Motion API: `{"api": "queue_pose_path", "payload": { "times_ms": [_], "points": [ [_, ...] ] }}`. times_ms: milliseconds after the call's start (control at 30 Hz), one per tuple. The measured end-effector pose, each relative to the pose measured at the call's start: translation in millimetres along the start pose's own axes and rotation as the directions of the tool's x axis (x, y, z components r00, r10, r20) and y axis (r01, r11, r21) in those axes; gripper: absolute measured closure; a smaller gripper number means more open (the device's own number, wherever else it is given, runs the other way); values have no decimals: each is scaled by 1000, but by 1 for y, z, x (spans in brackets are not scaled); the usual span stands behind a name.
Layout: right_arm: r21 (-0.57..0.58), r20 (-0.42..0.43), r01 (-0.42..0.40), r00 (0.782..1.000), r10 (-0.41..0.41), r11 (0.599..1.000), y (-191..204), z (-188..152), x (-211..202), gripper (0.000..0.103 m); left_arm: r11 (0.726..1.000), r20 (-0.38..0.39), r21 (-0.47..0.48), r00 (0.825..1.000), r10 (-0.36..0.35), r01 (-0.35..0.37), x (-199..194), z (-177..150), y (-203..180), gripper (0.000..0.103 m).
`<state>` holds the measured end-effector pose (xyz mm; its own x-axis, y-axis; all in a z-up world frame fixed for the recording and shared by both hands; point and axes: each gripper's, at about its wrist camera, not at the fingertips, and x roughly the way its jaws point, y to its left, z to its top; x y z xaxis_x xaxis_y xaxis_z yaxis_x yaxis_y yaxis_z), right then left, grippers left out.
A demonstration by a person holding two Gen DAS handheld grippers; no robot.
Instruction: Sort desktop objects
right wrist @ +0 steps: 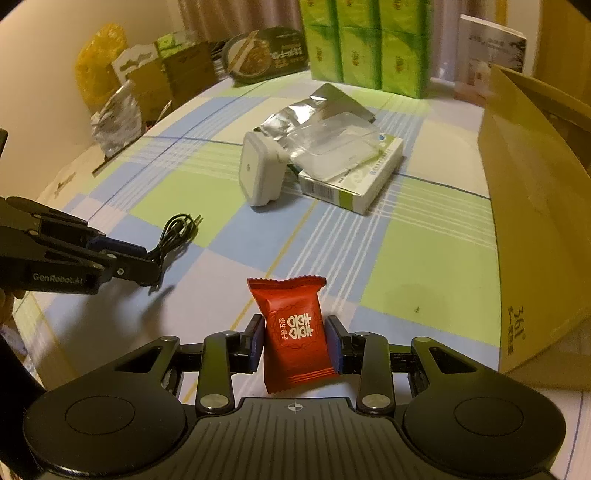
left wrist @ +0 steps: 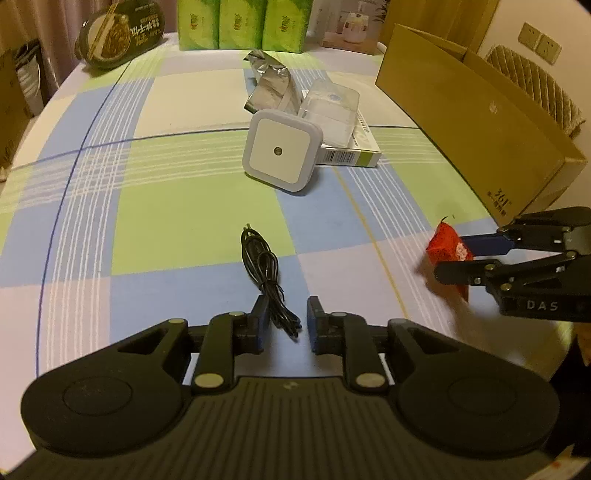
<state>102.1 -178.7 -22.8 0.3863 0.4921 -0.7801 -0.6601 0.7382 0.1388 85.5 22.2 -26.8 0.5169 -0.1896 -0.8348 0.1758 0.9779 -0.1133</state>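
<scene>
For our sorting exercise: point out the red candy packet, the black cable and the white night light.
red candy packet (right wrist: 293, 332): right wrist view, printed front.
black cable (left wrist: 264, 273): left wrist view, coiled middle.
white night light (left wrist: 279, 149): left wrist view, front face.

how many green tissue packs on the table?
3 visible, standing side by side along the far table edge: left, middle, right. The right wrist view suggests each column may be two stacked packs, so the count could be higher.

The left gripper (left wrist: 284, 321) holds a black cable (left wrist: 264, 273), its jaws nearly closed on the bundle's near end above the checked tablecloth (left wrist: 177, 206). At the right edge, the right gripper (left wrist: 448, 254) clamps a red packet (left wrist: 445, 251). Farther off, a white night light (left wrist: 282, 149) leans against a box (left wrist: 351, 153), beside a cardboard carton (left wrist: 476, 122).
</scene>
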Motion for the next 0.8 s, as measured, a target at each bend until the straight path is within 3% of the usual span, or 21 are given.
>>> {"api": "queue_pose_path", "payload": {
  "times_ms": [133, 300, 400, 800],
  "points": [
    [8, -1, -8, 1000, 8, 1000, -3, -1, 1, 68, 999, 10, 8, 999, 49, -49, 5, 4, 1, 76],
    [-6, -2, -6, 1000, 6, 1000, -2, -1, 5, 54, 997, 12, -58, 999, 44, -44, 10, 8, 10, 64],
    [-41, -9, 2, 1000, -2, 999, 3, 0, 9, 52, 996, 13, -83, 999, 40, -38, 11, 8, 15, 58],
    [-82, -24, 4, 1000, -6, 997, 9, 2, 18, 52, 996, 22, -57, 997, 68, -66, 23, 12, 13, 58]
  ]
}}
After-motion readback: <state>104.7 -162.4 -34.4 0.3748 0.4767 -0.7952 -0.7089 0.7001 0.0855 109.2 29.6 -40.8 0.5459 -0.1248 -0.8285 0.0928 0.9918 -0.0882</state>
